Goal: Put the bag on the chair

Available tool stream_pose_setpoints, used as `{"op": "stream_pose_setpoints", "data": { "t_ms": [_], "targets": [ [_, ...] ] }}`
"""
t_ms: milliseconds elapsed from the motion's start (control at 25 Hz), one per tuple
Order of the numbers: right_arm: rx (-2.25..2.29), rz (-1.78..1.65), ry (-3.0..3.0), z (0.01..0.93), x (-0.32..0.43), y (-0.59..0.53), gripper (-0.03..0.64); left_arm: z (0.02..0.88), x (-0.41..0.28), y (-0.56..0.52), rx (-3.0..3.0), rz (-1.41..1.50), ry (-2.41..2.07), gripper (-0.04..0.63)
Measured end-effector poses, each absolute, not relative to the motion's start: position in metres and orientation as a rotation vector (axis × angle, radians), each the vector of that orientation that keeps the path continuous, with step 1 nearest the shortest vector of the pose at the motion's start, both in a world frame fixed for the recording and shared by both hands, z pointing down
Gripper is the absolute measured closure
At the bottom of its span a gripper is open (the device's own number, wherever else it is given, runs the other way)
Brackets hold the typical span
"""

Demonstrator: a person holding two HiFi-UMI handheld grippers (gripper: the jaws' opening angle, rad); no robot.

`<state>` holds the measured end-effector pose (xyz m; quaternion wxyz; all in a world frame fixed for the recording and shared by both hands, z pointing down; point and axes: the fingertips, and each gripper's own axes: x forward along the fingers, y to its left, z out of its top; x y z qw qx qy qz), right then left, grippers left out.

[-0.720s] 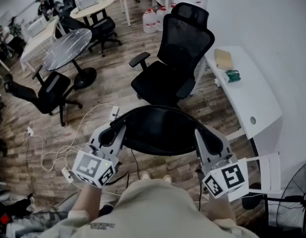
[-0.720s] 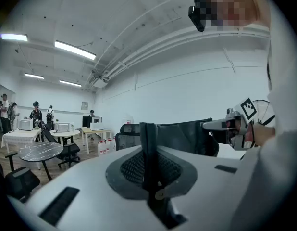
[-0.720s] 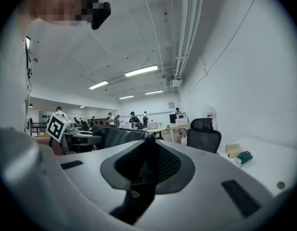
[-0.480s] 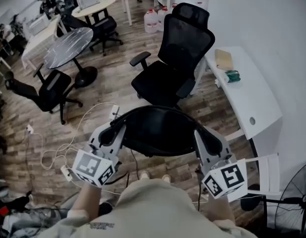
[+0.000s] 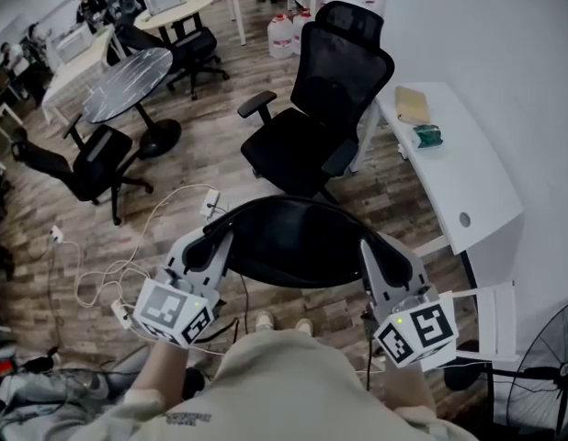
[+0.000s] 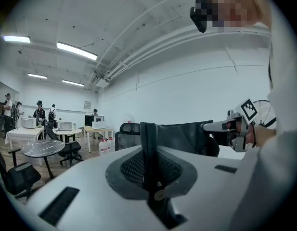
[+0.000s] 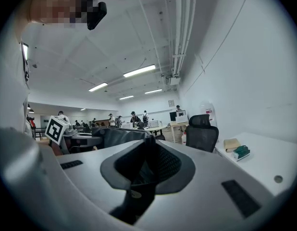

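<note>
A black bag [image 5: 293,242] hangs in front of me, stretched between both grippers above the wooden floor. My left gripper [image 5: 210,237] is shut on its left end; in the left gripper view a black strap [image 6: 148,148] runs between the jaws. On the bag's right end my right gripper [image 5: 387,251] is shut, with black fabric [image 7: 143,167] pinched between its jaws. Just beyond the bag stands the black mesh office chair [image 5: 312,127], facing left, its seat [image 5: 289,159] bare. That chair also shows in the right gripper view [image 7: 206,134].
A white desk [image 5: 459,173] on the right carries a tan box [image 5: 414,106] and a green item [image 5: 428,137]. A round dark table [image 5: 126,85] and another black chair [image 5: 82,168] stand left. Cables [image 5: 128,265] lie on the floor; a fan [image 5: 546,375] is at lower right.
The chair and room sit slightly further left in the head view. Both grippers and the bag keep the same pose.
</note>
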<state>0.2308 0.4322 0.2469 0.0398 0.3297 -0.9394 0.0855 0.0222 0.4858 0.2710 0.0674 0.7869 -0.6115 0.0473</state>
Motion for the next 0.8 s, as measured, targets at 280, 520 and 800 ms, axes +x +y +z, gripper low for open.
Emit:
{"op": "stream_pose_setpoints", "data": {
  "t_ms": [280, 520, 800],
  "targets": [
    [0.944, 0.249, -2.910, 0.252, 0.255, 0.441, 0.545, 0.276, 0.047, 0.501, 2.377, 0.152, -1.881, 0.555],
    [0.924, 0.231, -2.920, 0.258, 0.270, 0.448, 0.545, 0.283, 0.063, 0.510, 2.330, 0.145, -1.924, 0.555],
    [0.929, 0.237, -2.932, 0.261, 0.278, 0.446, 0.545, 0.285, 0.071, 0.511, 2.334, 0.142, -1.926, 0.557]
  ]
}}
